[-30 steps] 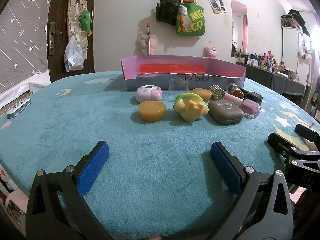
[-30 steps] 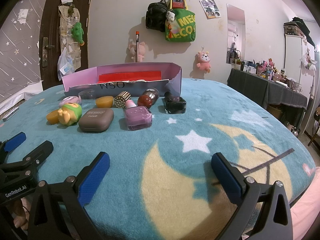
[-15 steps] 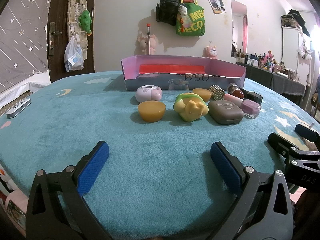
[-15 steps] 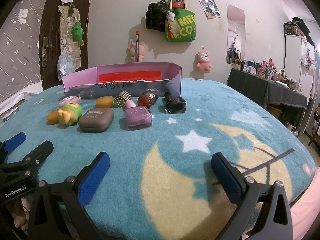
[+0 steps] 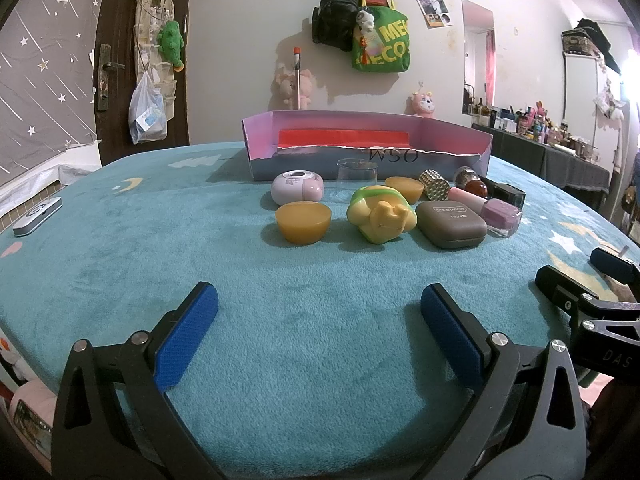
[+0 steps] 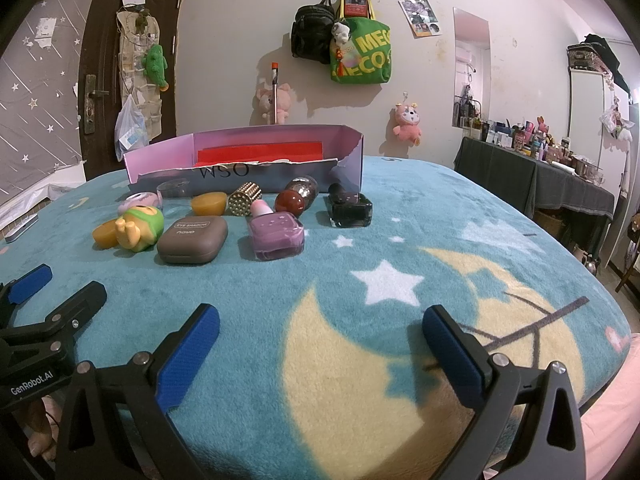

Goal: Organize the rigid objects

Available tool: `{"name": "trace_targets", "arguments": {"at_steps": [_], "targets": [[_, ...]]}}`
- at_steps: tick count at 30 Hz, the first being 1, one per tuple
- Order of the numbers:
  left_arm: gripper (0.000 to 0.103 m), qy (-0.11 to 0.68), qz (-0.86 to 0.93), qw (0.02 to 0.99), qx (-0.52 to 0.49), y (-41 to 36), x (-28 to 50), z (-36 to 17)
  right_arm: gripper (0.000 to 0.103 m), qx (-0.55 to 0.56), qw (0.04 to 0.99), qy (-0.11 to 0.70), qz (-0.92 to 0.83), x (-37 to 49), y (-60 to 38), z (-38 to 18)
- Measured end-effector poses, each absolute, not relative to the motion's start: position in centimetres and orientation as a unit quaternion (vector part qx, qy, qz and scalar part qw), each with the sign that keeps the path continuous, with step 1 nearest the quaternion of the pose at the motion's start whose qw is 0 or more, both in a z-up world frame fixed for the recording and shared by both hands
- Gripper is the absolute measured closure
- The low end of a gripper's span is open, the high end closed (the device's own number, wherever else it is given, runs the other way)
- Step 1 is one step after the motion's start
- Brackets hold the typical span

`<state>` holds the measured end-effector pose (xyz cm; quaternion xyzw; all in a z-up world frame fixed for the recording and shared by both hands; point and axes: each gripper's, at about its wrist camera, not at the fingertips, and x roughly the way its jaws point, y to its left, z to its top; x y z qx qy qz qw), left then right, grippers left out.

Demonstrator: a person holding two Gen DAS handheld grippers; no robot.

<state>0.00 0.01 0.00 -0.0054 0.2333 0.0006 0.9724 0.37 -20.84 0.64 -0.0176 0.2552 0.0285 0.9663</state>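
A shallow pink cardboard box (image 5: 366, 148) with a red inside stood open on the blanket. In front of it the small objects lay close together: a pale pink round case (image 5: 297, 187), a clear glass cup (image 5: 356, 174), two amber bowls (image 5: 303, 223), a green-yellow toy (image 5: 380, 213), a grey eyeshadow case (image 5: 451, 225), a purple polish bottle (image 5: 501, 216) and a black bottle (image 6: 350, 208).

A pale wall (image 6: 224, 40) stands behind, lit pinkish at the right. On it hang a black backpack (image 6: 310, 34), a green tote (image 6: 362, 54), photos (image 6: 420, 18) and a pink plush (image 6: 407, 122). At left a dark door (image 6: 104, 80) carries a hanging organiser (image 6: 138, 64) with a green plush (image 6: 156, 66) and a plastic bag (image 6: 130, 128), beside a grey star-patterned curtain (image 6: 32, 92). At right a dark-draped table (image 6: 540, 178) is crowded with bottles. A teal blanket (image 6: 440, 216) with moon and stars covers the foreground.
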Motion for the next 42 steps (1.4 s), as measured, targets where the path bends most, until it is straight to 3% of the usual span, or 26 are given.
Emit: {"name": "trace_targets", "arguments": {"at_steps": [30, 42], "targets": [[0.000, 0.242, -0.003, 0.970, -0.006, 0.1, 0.1, 0.1, 0.000, -0.017, 0.966, 0.257, 0.029, 0.4, -20.7, 0.6], [0.000, 0.254, -0.001, 0.967, -0.019, 1.8, 1.7, 2.6, 0.000, -0.002, 0.961, 0.274, 0.041, 1.4, -21.1, 2.2]]}}
